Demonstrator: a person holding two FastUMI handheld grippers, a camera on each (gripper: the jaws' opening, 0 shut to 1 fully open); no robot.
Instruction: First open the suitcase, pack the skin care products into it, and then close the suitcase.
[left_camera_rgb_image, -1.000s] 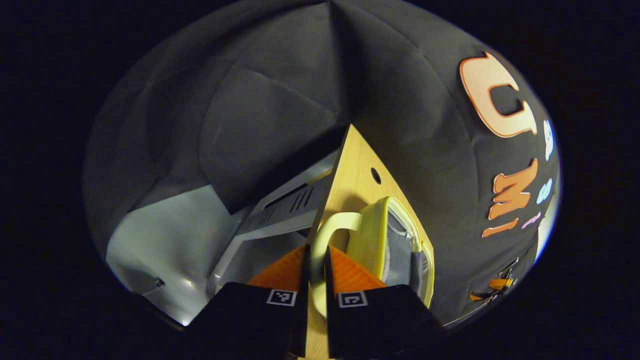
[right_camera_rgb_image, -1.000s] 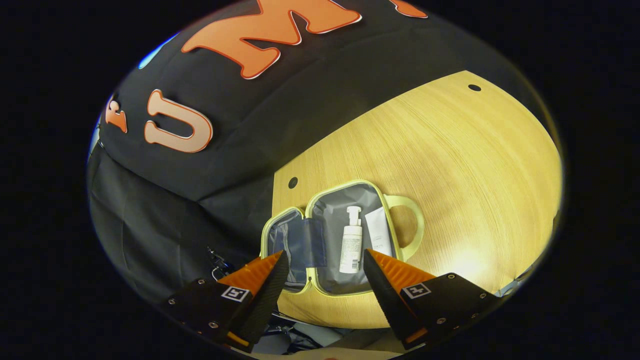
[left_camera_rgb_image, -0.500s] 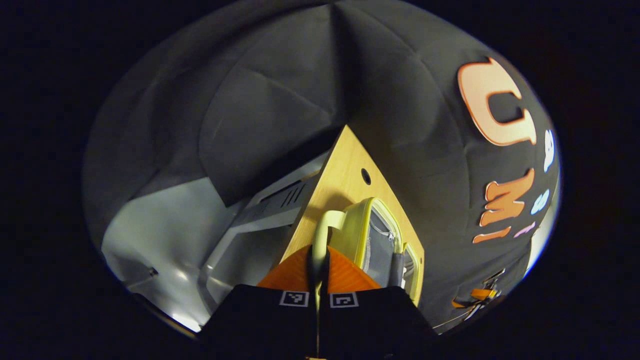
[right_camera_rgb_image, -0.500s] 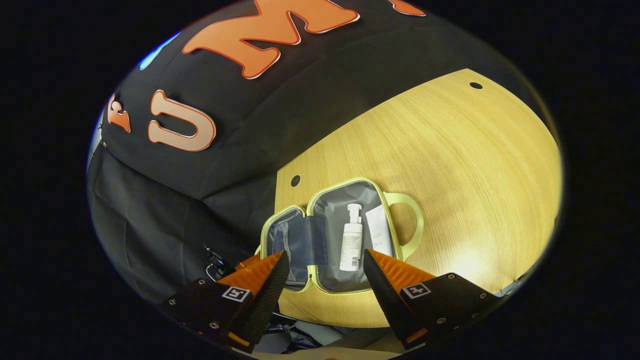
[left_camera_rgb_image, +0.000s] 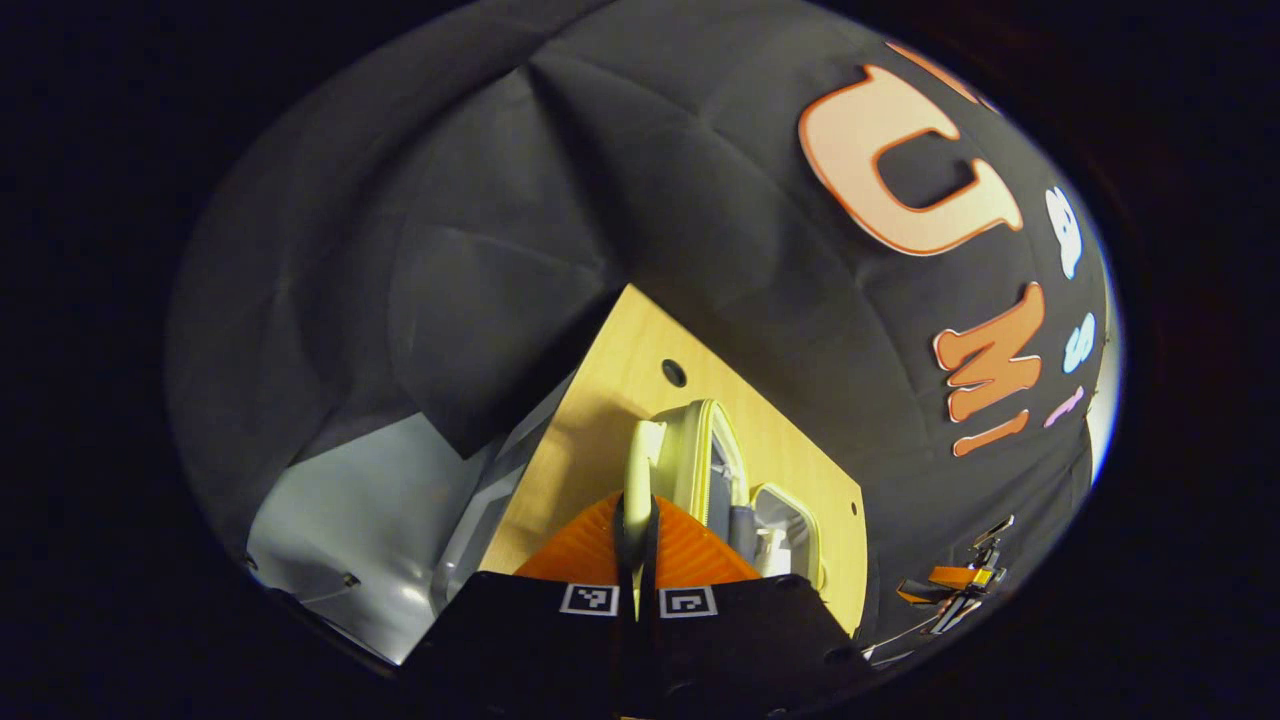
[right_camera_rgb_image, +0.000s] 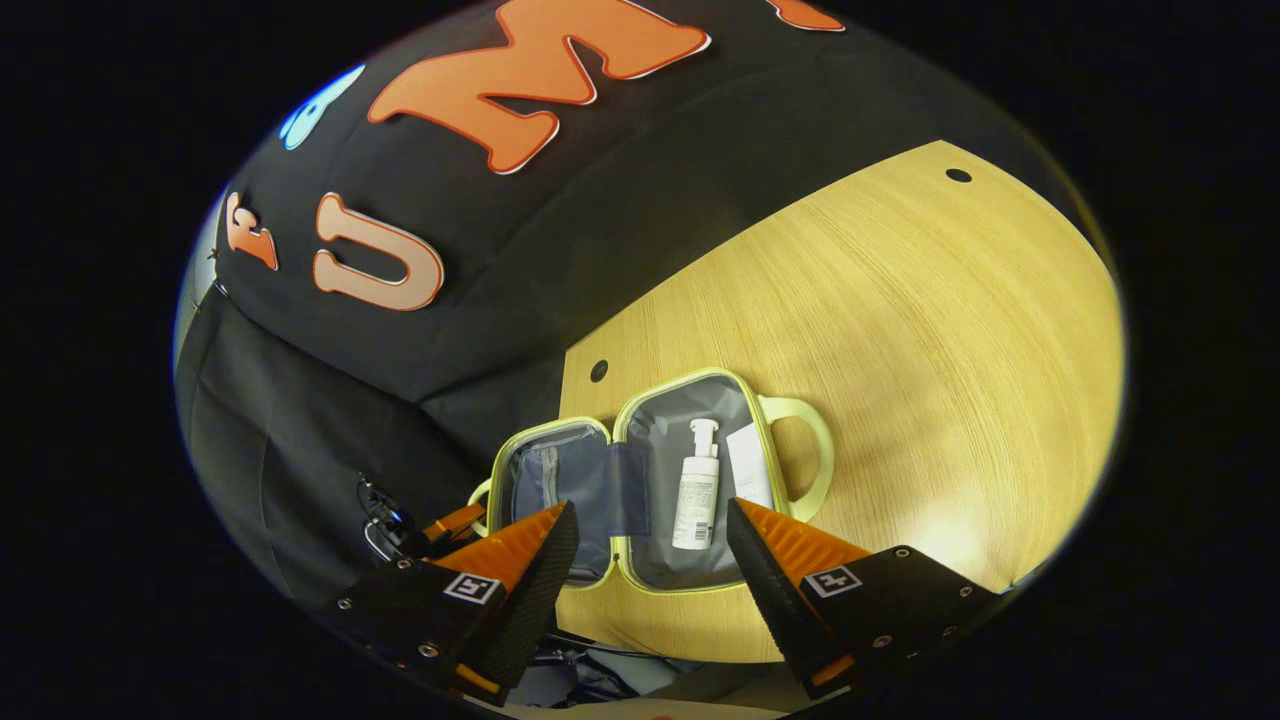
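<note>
**Handle pinched, case lying open**

Left gripper view: the left gripper (left_camera_rgb_image: 636, 520) clamps the suitcase (left_camera_rgb_image: 700, 460) by its pale handle (left_camera_rgb_image: 636, 470); the contents are hard to make out.

Right gripper view: the right gripper (right_camera_rgb_image: 648, 545) hangs with fingers spread above the suitcase, open on the table (right_camera_rgb_image: 900, 330), a pump bottle (right_camera_rgb_image: 696, 485) and white tube (right_camera_rgb_image: 750, 465) inside.

wall: black cloth (right_camera_rgb_image: 330, 380) — table: light wood (right_camera_rgb_image: 900, 330), round holes — floor: pale grey (left_camera_rgb_image: 340, 520)

The suitcase (right_camera_rgb_image: 640, 480) is pale yellow-green outside and grey inside, with a dark blue pocket. The bottle (right_camera_rgb_image: 696, 488) in it is white. The surface (right_camera_rgb_image: 900, 330) is light yellow wood with thin lines. The right gripper (right_camera_rgb_image: 648, 550) has orange ridged fingers and a black body with black-and-white square marks.
</note>
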